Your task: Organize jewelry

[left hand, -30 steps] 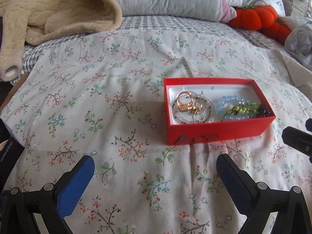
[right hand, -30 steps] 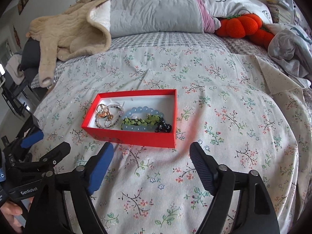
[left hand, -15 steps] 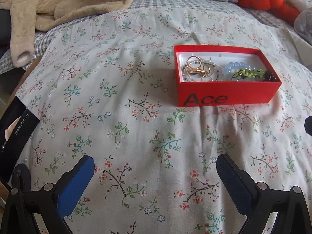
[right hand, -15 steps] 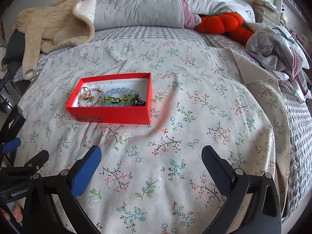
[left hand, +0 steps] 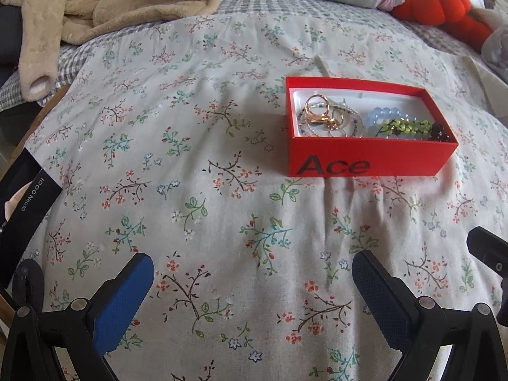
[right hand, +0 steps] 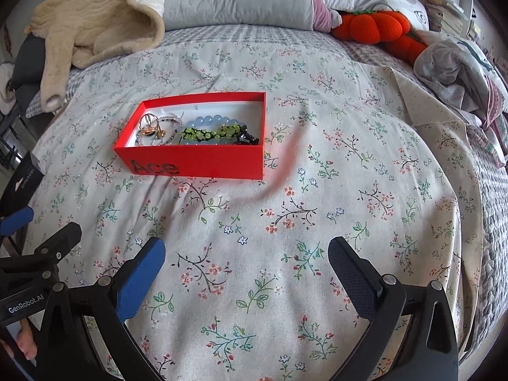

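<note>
A floral bedspread [right hand: 317, 158] is carrying a red box [right hand: 197, 158] of jewelry [right hand: 203, 131] lying at eleven o'clock. The right tool [right hand: 246, 262], having just been opening, is gaping wide and empty. The left tool [left hand: 252, 274] is likewise spreading open, gripping nothing.

Bedspread [right hand: 317, 190]: pale cream, small floral sprigs in pink, blue and green.
Box [right hand: 203, 162]: bright red outside, white inside, black "Ace" lettering.
Bracelets [right hand: 209, 131]: pale blue, lime green and black beads.
Rings [left hand: 319, 111]: gold-toned.
Plush pumpkin [right hand: 374, 27]: orange.
Robe [right hand: 92, 28]: beige.
Fingers [right hand: 139, 281]: blue pads, black frames.
</note>
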The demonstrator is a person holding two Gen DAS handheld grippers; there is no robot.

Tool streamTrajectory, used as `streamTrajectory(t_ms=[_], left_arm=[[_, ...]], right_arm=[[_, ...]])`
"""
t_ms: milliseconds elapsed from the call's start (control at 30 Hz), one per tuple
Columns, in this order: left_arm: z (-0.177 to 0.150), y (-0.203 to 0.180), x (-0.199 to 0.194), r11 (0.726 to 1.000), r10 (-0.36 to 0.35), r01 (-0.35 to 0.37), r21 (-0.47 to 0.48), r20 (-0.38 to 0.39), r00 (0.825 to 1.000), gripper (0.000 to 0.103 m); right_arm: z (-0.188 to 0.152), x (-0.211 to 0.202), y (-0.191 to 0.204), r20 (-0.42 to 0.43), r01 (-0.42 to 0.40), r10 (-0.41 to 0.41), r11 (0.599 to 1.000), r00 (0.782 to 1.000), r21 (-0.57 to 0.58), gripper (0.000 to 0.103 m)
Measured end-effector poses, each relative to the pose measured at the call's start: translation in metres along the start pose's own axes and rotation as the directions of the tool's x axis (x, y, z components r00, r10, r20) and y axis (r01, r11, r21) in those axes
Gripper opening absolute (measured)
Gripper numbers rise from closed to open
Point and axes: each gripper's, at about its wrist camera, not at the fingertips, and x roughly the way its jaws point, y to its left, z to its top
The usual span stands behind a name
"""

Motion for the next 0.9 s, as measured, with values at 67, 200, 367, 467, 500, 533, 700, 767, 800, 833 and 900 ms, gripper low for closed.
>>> streamTrajectory(t_ms=[67,200,367,467,500,533,700,767,800,833,900], left_arm=[[0.0002,0.0004,-0.0002,1.000,-0.002,0.002,-0.003,0.001,1.000,0.102],[-0.0003,0.0000,0.0002,1.000,-0.002,0.002,-0.001,-0.001,1.000,0.102],[-0.0008,-0.0009,0.0001,1.000,-0.001,0.001,0.002,-0.002,1.000,0.102],[-0.0008,-0.0008,0.0002,1.000,-0.001,0.001,0.001,-0.003,1.000,0.102],[-0.0010,-0.0009,0.0002,1.000,0.000,0.000,0.001,-0.003,1.000,0.102],[-0.0011,-0.0010,0.0001,1.000,0.000,0.000,0.001,-0.003,1.000,0.102],[-0.0017,-0.0005,0.0005,1.000,0.001,-0.001,0.004,-0.006,1.000,0.102],[-0.0016,-0.0008,0.0002,1.000,0.001,-0.001,0.006,-0.006,1.000,0.102],[-0.0015,-0.0008,-0.0001,1.000,0.001,-0.001,0.006,-0.005,1.000,0.102],[-0.0014,-0.0011,-0.0001,1.000,0.000,0.000,0.007,-0.004,1.000,0.102],[-0.0015,-0.0009,0.0000,1.000,0.001,-0.001,0.007,-0.003,1.000,0.102]], right_arm=[[0.0004,0.0008,0.0014,-0.002,0.000,0.000,1.000,1.000,-0.002,0.103],[-0.0003,0.0027,0.0029,-0.007,0.001,-0.001,1.000,1.000,-0.005,0.103],[-0.0011,0.0032,0.0027,-0.010,0.000,0.000,1.000,1.000,-0.004,0.103],[-0.0017,0.0029,0.0018,-0.010,0.000,0.000,1.000,1.000,0.000,0.103],[-0.0020,0.0028,0.0015,-0.009,0.000,0.000,1.000,1.000,0.001,0.103],[-0.0020,0.0030,0.0011,-0.010,0.000,0.000,1.000,1.000,0.003,0.103],[-0.0020,0.0034,0.0001,-0.012,-0.001,0.001,1.000,1.000,0.007,0.103],[-0.0018,0.0037,0.0003,-0.013,-0.001,0.001,1.000,1.000,0.007,0.103],[-0.0017,0.0037,0.0006,-0.013,-0.002,0.002,1.000,1.000,0.006,0.103],[-0.0018,0.0036,0.0004,-0.013,-0.001,0.001,1.000,1.000,0.006,0.103],[-0.0019,0.0040,0.0006,-0.015,0.000,0.000,1.000,1.000,0.005,0.103]])
